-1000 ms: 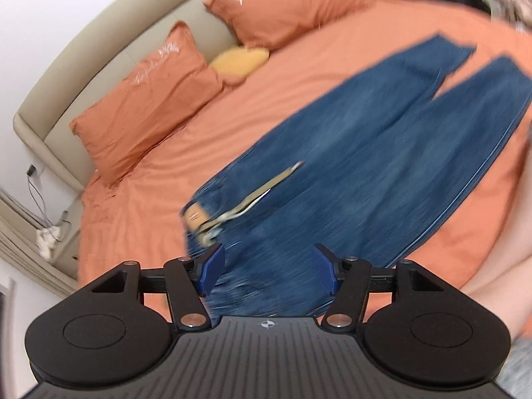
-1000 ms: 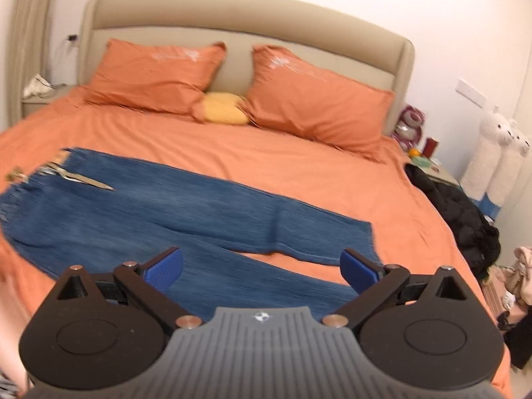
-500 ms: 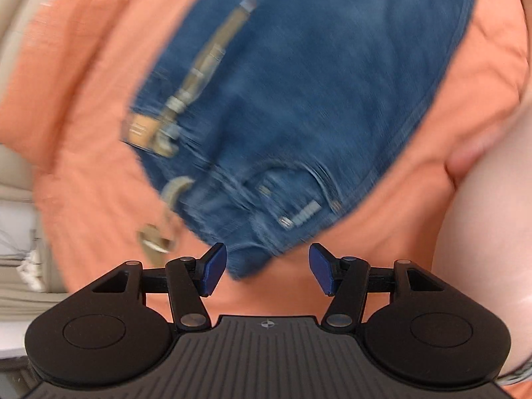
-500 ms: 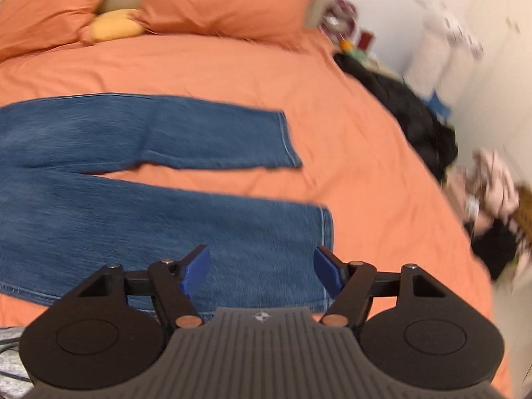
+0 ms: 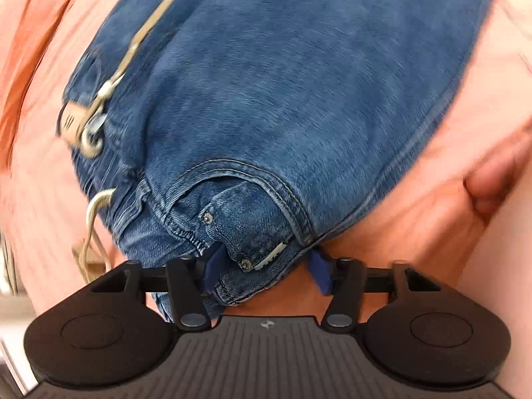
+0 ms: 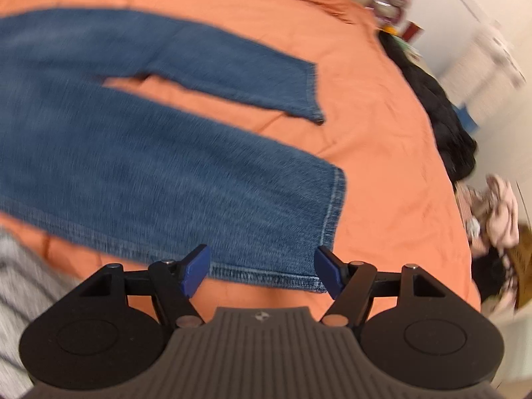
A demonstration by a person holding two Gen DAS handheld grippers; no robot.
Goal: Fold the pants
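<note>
1. Pants (image 5: 299, 83), blue denim, spread flat on the orange bed (image 6: 382, 133).
2. Left gripper (image 5: 264, 271) at the pants' waistband corner: jaws about half open and closing, pocket corner between them, blue pads not yet pressing.
3. Right gripper (image 6: 262, 271) above the pants' near leg hem: jaws fairly wide, holding nothing.

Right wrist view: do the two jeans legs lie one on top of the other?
No, the jeans lie with both legs spread apart, orange bed showing between them.
</note>
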